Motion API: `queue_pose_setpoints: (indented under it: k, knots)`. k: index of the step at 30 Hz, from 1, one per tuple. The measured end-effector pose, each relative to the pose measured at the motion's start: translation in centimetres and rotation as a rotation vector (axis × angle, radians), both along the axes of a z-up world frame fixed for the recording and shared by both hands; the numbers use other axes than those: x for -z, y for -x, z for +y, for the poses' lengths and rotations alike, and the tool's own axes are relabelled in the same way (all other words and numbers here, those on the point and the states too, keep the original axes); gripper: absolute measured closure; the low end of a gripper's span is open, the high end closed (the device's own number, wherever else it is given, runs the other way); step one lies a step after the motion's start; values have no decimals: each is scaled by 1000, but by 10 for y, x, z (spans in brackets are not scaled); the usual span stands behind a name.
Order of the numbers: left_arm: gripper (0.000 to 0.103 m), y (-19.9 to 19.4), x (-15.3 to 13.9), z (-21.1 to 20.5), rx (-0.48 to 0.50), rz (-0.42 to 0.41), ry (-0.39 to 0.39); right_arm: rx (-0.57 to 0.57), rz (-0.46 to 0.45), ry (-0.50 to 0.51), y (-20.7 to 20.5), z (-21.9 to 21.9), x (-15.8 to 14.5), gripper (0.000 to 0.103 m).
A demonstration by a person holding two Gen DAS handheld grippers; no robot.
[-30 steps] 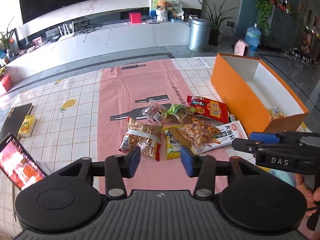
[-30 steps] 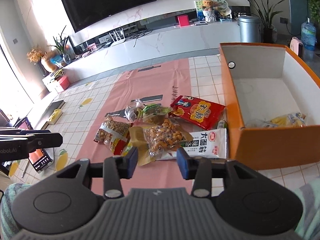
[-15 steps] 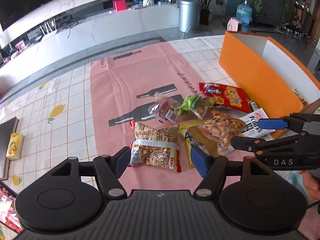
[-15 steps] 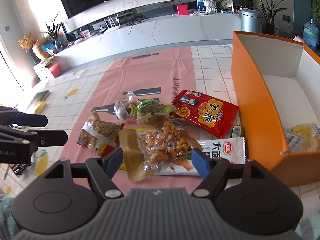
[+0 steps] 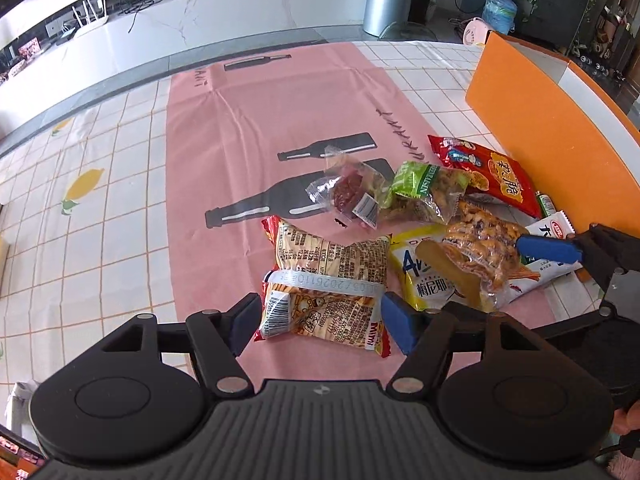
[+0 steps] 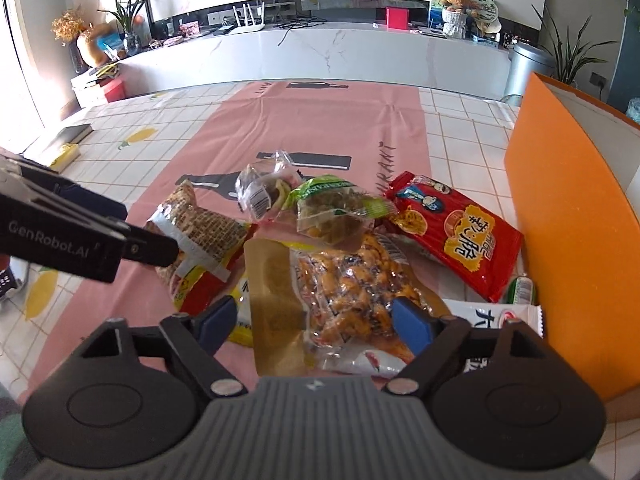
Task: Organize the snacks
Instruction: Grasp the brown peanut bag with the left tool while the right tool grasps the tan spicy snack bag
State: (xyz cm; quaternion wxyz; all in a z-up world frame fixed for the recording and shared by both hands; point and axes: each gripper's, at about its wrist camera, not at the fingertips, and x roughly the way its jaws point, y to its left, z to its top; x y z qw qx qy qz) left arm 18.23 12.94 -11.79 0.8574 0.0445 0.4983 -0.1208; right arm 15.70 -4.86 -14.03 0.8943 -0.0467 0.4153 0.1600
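A heap of snack packets lies on the pink cloth (image 5: 260, 120). My left gripper (image 5: 320, 320) is open, its fingers on either side of a banded noodle-snack bundle (image 5: 328, 280). My right gripper (image 6: 316, 320) is open, its fingers on either side of a clear bag of orange nuts (image 6: 352, 284). That nut bag also shows in the left wrist view (image 5: 480, 244). Beyond lie a green bag (image 6: 336, 208), a small clear bag (image 6: 260, 188), a red packet (image 6: 452, 232), a yellow packet (image 5: 424, 276) and a white packet (image 6: 500, 320).
An orange box (image 6: 568, 232) stands upright at the right, next to the heap. The tiled tablecloth (image 5: 80, 220) spreads to the left. A dark book (image 6: 68, 136) lies at the table's far left. A white TV counter (image 6: 320, 52) runs behind.
Both grippers have moved down and forward to the heap and opened wider. The left now straddles the noodle-snack bundle, the right the nut bag.
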Motion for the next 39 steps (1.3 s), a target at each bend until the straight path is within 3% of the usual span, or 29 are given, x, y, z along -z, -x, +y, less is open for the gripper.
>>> queue_pose_setpoints:
  k: [6, 10, 18, 21, 22, 24, 25, 26, 31, 39]
  knots:
    - [23, -3, 8, -4, 26, -6, -15, 11, -35, 125, -11, 9, 11, 10]
    - [23, -5, 8, -5, 28, -19, -7, 39, -28, 116, -22, 1, 14, 11]
    - [15, -10, 17, -12, 44, -50, -37, -31, -73, 137, -17, 2, 16, 21]
    - [15, -15, 18, -13, 30, -36, -41, -52, -62, 148, -14, 2, 12, 30]
    - [15, -16, 18, -14, 26, -37, -44, -60, -66, 157, -12, 2, 10, 43]
    - [15, -16, 19, -15, 19, -40, -52, -82, -85, 215, -8, 6, 9, 47]
    - [14, -16, 19, -16, 20, -41, -58, -96, -97, 235, -5, 8, 8, 65]
    - [14, -16, 19, -17, 21, -45, -66, -98, -113, 266, -3, 10, 7, 74]
    - [14, -13, 20, -23, 20, -54, -104, -103, -152, 316, 5, 7, -1, 87]
    - [10, -17, 24, -23, -25, -33, -102, -87, -200, 319, 12, -5, -20, 92]
